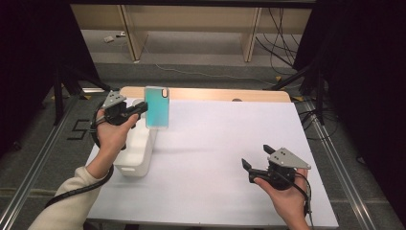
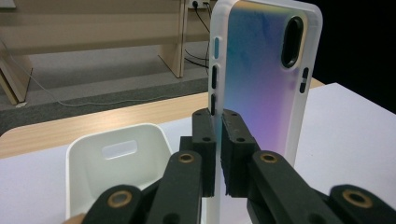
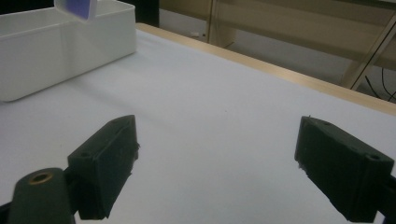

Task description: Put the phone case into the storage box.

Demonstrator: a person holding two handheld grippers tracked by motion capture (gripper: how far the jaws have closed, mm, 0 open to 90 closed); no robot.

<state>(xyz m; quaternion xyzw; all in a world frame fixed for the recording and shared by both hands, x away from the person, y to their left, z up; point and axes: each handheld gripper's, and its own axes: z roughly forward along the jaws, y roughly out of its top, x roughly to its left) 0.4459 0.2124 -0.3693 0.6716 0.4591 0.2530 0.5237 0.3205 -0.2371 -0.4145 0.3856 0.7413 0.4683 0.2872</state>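
Note:
A phone case [image 1: 157,107] with a shiny teal-to-purple back and a clear rim hangs upright in the air at the table's far left. My left gripper [image 1: 141,109] is shut on its edge. In the left gripper view the case [image 2: 261,79] stands tall with its camera cut-out at the top, and the two black pads [image 2: 205,140] pinch its side rim. My right gripper [image 1: 256,157] rests low over the table's near right, jaws wide apart with nothing between them. In the right gripper view a corner of the case [image 3: 74,8] shows at the top left.
A white plastic bin [image 1: 136,146] stands at the table's left edge, below and beside the held case; it looks hollow inside [image 2: 116,158]. The white table top [image 1: 225,139] has a wooden strip along its far edge. Cables lie on the floor beyond.

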